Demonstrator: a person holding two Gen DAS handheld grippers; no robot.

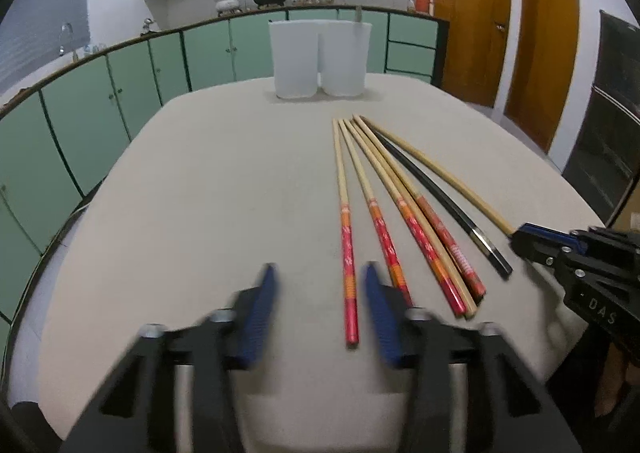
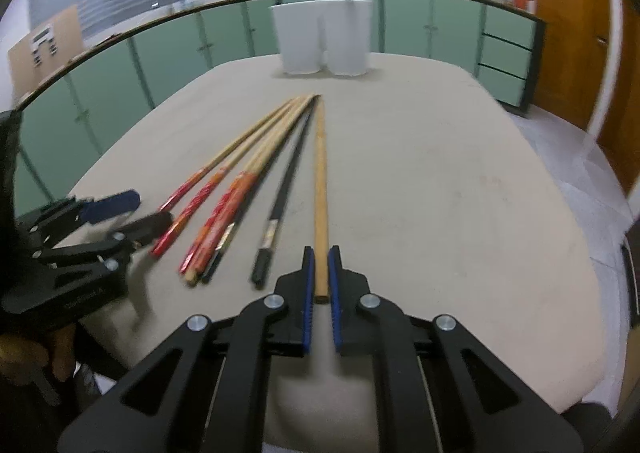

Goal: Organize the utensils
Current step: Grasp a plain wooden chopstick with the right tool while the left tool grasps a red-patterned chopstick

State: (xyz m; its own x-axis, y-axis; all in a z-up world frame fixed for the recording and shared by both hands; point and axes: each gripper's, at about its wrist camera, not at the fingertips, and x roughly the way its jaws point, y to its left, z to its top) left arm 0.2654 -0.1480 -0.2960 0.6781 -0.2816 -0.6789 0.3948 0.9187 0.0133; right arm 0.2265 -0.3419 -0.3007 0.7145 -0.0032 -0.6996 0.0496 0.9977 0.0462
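Beige tabletop [image 1: 200, 181] bare left of the fanned red-handled bamboo chopsticks [image 1: 346, 237]; right of the plain wooden chopstick [image 2: 320, 181] also bare. Two white plastic containers [image 1: 318, 59] block the far middle edge. Black two-finger left gripper [image 2: 132, 213] crowds the chopsticks' near left side

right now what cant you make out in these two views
- Inside of the two white containers: both views look at their walls side-on; only something thin poking above the right one's rim shows.
- Right claw grip: its pads flank the plain wooden chopstick, but contact is unclear; in the left view the claw body covers that end.
- Print on the red chopsticks: too small, blurred.
- Left claw pads: motion-blurred in both views.
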